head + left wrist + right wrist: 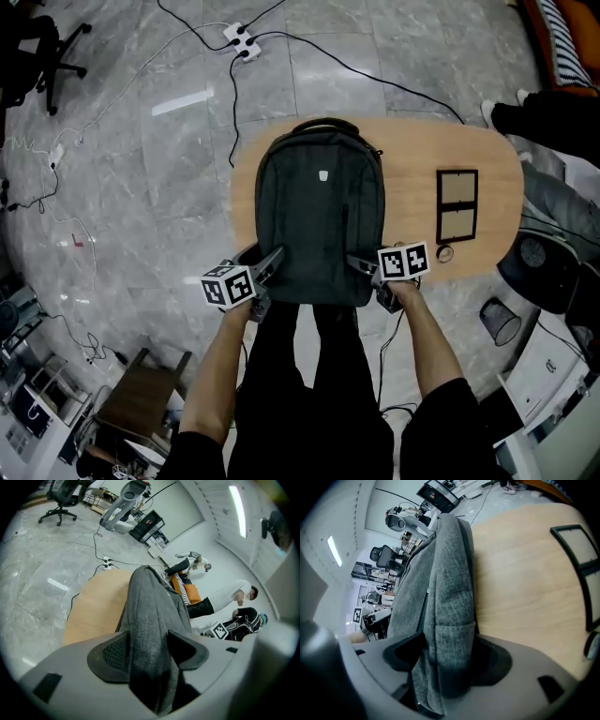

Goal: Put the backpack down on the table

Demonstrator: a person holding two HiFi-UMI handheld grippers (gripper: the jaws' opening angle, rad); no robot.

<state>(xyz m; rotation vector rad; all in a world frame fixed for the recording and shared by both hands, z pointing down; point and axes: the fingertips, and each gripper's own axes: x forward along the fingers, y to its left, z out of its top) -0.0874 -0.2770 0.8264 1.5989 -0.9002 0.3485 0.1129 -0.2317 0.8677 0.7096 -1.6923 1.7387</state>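
A dark grey backpack (319, 216) lies flat on the oval wooden table (412, 159), its top handle at the far edge and its bottom over the near edge. My left gripper (267, 261) is at the bag's bottom left corner, my right gripper (361, 265) at its bottom right corner. In the left gripper view a ridge of the backpack's fabric (150, 616) runs between the jaws of the left gripper (147, 653), with a dark gap beside one pad. In the right gripper view the backpack's edge (450, 588) likewise lies loose between the spread jaws of the right gripper (447, 656).
A black double picture frame (457, 204) and a small round object (445, 253) lie on the table right of the bag. On the floor are a power strip (242, 39) with cables, an office chair (37, 56), a wire bin (500, 321) and a wooden stool (141, 389). People sit at the right.
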